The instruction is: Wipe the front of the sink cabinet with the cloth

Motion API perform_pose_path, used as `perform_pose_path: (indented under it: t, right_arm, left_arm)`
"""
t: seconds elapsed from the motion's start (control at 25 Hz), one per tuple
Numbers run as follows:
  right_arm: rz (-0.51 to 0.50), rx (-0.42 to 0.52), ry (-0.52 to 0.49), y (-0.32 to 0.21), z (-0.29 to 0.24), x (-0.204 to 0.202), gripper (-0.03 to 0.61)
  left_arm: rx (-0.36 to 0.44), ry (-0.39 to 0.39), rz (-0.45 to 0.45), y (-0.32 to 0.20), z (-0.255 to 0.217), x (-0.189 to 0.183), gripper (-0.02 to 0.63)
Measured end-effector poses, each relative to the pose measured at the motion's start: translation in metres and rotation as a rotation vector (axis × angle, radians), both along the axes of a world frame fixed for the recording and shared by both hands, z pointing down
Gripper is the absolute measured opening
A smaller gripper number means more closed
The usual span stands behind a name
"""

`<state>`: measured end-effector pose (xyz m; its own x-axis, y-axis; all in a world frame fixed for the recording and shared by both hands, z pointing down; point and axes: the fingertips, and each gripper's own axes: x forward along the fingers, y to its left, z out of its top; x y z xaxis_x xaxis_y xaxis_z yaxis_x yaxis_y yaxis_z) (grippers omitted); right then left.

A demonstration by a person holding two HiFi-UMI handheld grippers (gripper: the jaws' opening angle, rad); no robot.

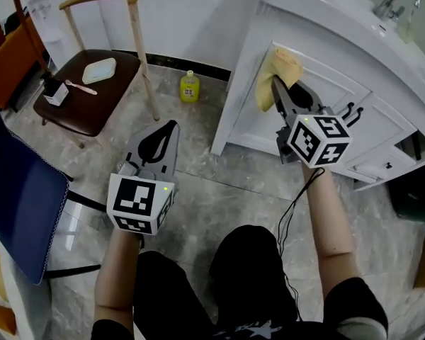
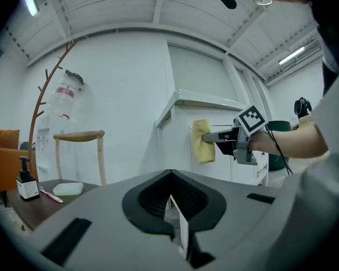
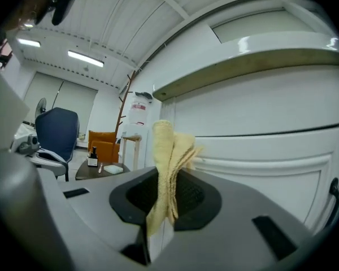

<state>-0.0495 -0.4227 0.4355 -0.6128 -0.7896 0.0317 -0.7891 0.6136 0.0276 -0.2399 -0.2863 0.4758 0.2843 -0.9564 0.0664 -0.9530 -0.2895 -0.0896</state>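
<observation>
A folded yellow cloth (image 1: 279, 72) is pinched in my right gripper (image 1: 275, 83) and rests against the upper left door panel of the white sink cabinet (image 1: 340, 52). In the right gripper view the cloth (image 3: 169, 157) stands up from the shut jaws of that gripper (image 3: 156, 230), right in front of the cabinet front (image 3: 260, 151). My left gripper (image 1: 172, 127) hangs over the floor to the left of the cabinet, shut and holding nothing. The left gripper view shows its closed jaws (image 2: 178, 226), with the cloth (image 2: 203, 141) and cabinet (image 2: 178, 130) beyond.
A wooden chair (image 1: 92, 83) with a brown seat carries a small bottle, a brush and a pale dish. On the floor by the cabinet's corner stands a yellow bottle (image 1: 189, 87). A blue office chair (image 1: 21, 197) is at the left, and a dark bin (image 1: 414, 193) at the right.
</observation>
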Motion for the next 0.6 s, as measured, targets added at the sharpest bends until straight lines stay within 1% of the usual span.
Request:
perform_pose_path:
  t: [0.16, 0.32, 0.44, 0.6]
  right_arm:
    - [0.032, -0.023, 0.017, -0.009, 0.007, -0.002, 0.061]
    - [0.058, -0.002, 0.053, -0.012, 0.007, 0.003, 0.061]
    - [0.094, 0.008, 0.054, -0.013, 0.005, 0.019, 0.061]
    - [0.158, 0.006, 0.054, -0.014, 0.001, 0.054, 0.061]
  left_arm:
    - [0.015, -0.007, 0.007, 0.003, 0.005, 0.004, 0.015]
    - [0.032, -0.015, 0.011, 0.004, 0.002, 0.006, 0.015]
    - [0.033, -0.022, 0.024, 0.006, 0.003, 0.012, 0.015]
    - [0.035, -0.031, 0.057, 0.003, 0.000, 0.029, 0.015]
